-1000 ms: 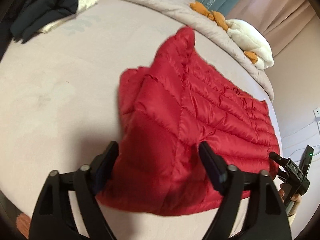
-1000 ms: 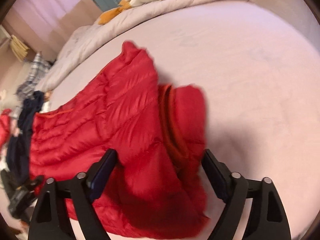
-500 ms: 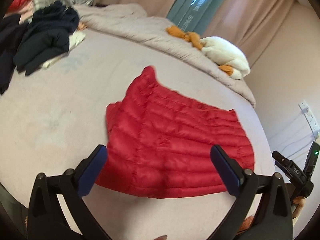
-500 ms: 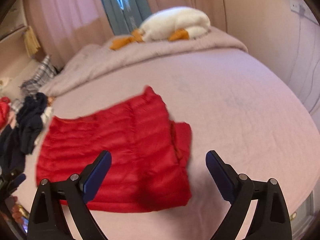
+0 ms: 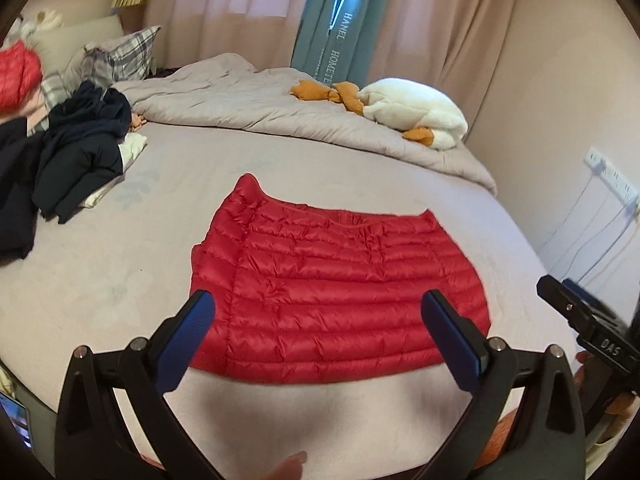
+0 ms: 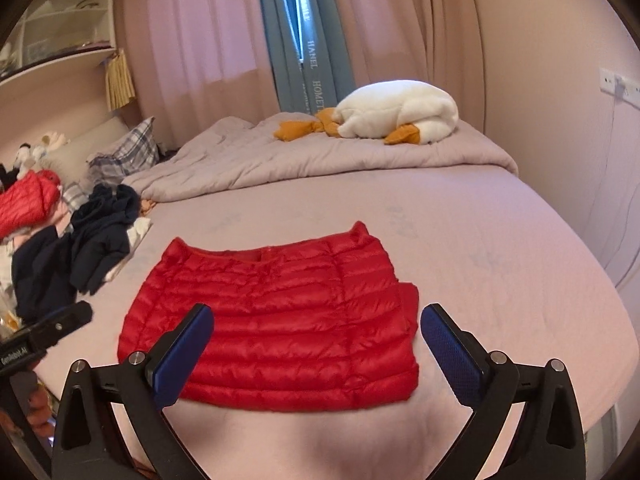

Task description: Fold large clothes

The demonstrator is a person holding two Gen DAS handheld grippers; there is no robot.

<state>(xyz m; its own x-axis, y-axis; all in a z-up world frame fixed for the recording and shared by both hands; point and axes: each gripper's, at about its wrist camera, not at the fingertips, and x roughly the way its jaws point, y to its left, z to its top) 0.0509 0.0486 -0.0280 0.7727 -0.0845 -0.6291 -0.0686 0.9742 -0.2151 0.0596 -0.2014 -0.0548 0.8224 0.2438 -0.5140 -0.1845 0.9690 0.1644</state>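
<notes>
A red quilted down jacket (image 5: 332,280) lies flat and folded into a rough rectangle on the bed sheet (image 5: 120,280); it also shows in the right wrist view (image 6: 276,320). My left gripper (image 5: 320,332) is open and empty, held above the jacket's near edge. My right gripper (image 6: 316,340) is open and empty, also above the near edge. The right gripper's body shows at the right edge of the left wrist view (image 5: 592,332).
A pile of dark clothes (image 5: 72,152) lies at the left of the bed. A bunched grey duvet (image 5: 280,112) with a white and orange plush goose (image 5: 412,112) lies at the back. A red garment (image 6: 28,200) and plaid pillow (image 6: 128,152) sit far left. A wall (image 5: 560,120) stands on the right.
Both grippers let go of the jacket, opened wider and pulled back and up. The jacket now lies flat and folded on the bed.
</notes>
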